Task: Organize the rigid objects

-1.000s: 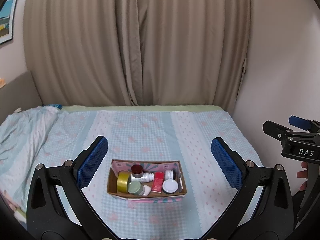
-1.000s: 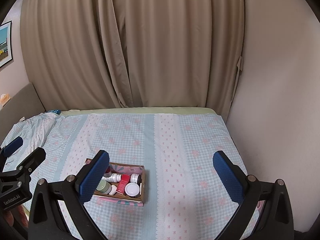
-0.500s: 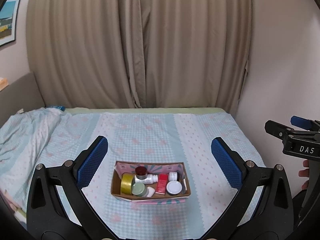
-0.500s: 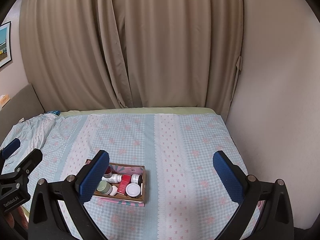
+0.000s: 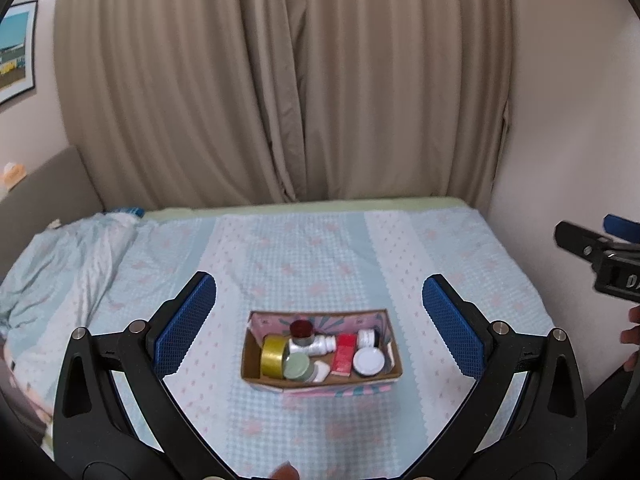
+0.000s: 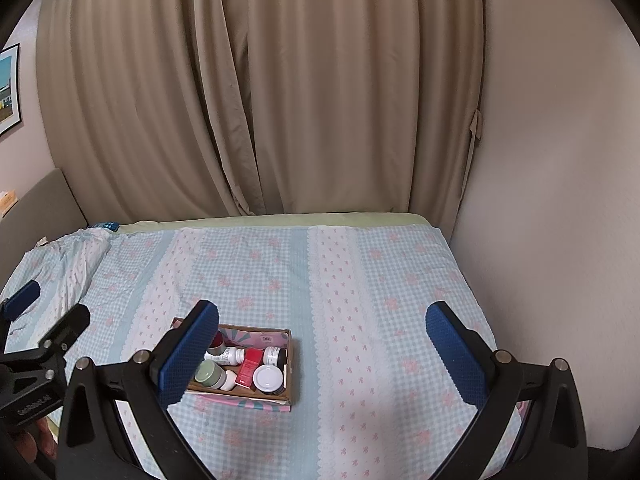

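Hand-held gripper [image 5: 319, 326] wide apart, empty.

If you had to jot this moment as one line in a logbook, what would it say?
left gripper: open, empty | right gripper: open, empty | cardboard box: on bed, filled with jars and bottles | nothing held

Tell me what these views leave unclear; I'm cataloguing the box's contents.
- Gold tape roll: right wrist view, hidden behind the right gripper finger.
- White bottle label: both views, too small to read.
- Cardboard box floor: covered by jars.
- Left gripper: open, empty.
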`<state>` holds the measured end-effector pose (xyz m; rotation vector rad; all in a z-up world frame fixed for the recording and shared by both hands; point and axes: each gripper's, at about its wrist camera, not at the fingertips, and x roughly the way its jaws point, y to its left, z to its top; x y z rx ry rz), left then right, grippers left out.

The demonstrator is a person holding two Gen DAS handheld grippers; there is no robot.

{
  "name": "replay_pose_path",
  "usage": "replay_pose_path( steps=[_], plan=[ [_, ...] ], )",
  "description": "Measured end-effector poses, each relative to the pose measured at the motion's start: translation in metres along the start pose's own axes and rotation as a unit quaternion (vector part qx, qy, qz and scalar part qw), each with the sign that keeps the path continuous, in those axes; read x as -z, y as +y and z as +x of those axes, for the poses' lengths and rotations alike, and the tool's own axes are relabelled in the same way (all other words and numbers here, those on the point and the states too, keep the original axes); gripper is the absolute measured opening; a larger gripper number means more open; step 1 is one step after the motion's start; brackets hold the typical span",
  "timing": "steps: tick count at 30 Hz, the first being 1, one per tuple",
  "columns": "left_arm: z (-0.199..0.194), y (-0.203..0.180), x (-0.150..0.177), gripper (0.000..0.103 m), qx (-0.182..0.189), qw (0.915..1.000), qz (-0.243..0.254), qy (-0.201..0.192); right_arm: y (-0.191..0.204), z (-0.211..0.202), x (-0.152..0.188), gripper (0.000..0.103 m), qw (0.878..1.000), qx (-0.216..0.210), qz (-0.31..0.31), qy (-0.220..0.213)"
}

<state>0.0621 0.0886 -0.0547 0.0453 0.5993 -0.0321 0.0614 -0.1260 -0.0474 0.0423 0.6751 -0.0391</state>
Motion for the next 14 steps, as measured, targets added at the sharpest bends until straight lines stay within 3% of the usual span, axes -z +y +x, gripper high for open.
replay_pose_path(
  steps=[6,14],
  plan=[
    [0.012,0.009,0.010,0.103,0.024,0.9985,-0.044,0.022,-0.005,0.001,0.006,0.103,1.000,0.004,0.013,0.007],
    [0.016,-0.008,0.015,0.103,0.004,0.9992,-0.035,0.019,-0.022,0.015,0.011,0.103,0.999,0.007,0.022,0.027]
  ],
)
